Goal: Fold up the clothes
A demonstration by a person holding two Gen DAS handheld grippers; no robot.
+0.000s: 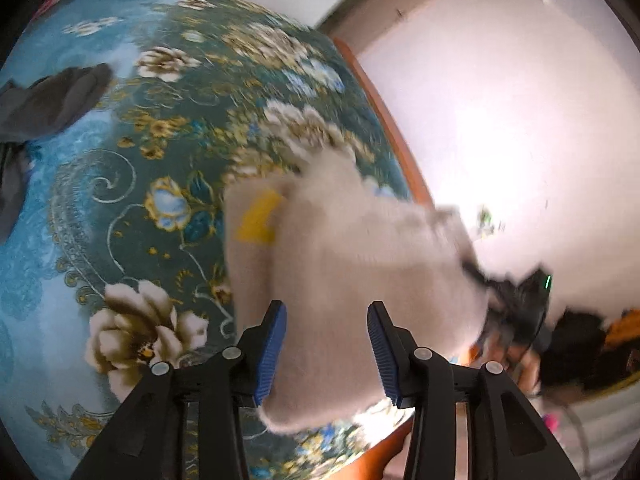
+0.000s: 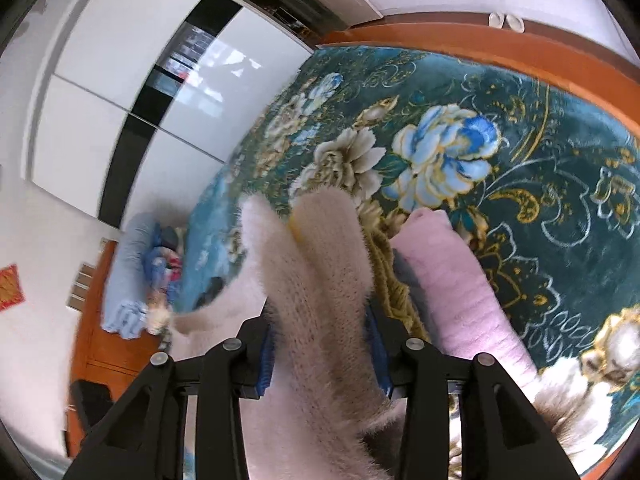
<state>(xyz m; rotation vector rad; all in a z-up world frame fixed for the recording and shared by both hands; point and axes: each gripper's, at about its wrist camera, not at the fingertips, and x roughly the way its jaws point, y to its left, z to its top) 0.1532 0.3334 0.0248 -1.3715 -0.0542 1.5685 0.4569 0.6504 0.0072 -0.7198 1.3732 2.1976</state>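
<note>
Looking along the left gripper (image 1: 327, 344), its blue-padded jaws stand wide apart with the fuzzy cream sweater (image 1: 344, 248) bulging up between them; whether the pads actually press the knit I cannot tell, since the picture is smeared by motion. The sweater is bunched near the edge of the bed (image 1: 120, 184), on the teal flowered blanket, and a yellow patch (image 1: 260, 216) shows on it. A dark garment (image 1: 52, 100) lies well apart at the far side. To the right, blurred, is what may be the other gripper, at the sweater's far end.

From the right gripper (image 2: 320, 344), the jaws are closed in on a thick fold of the sweater (image 2: 328, 272), which rises between them, partly off the blanket. A pink garment (image 2: 452, 280) lies just beside it. A blue bundle (image 2: 128, 280) sits at the bed's far edge, before the white wardrobe (image 2: 120, 92).

My guess: the sweater is being lifted and carried over for a fold. Next it needs laying down flat, edges matched, before either grip lets go.
</note>
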